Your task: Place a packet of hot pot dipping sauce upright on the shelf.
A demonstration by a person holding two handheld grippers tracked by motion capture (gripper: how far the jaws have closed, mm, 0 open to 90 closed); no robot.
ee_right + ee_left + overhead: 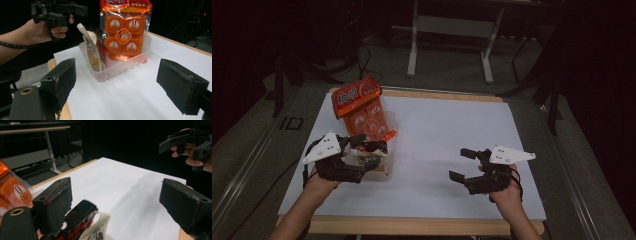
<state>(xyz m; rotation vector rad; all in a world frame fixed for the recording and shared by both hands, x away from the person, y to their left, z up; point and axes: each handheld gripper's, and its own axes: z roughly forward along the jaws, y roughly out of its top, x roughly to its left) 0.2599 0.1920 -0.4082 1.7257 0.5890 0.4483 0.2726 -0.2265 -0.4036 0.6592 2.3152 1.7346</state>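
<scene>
Right gripper view: pouch (91, 51) upright in tub (117, 67), seemingly just below left gripper (75, 10), jaws apart.

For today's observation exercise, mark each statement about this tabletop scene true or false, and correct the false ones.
1. The orange snack pack stands in a clear plastic tub. True.
2. The left gripper is clamped on the pouch. False: its jaws stand apart, not pressing it.
3. The right gripper is open and holds nothing. True.
4. The tub sits at the table's right side. False: it is at the left, by the left gripper.
</scene>
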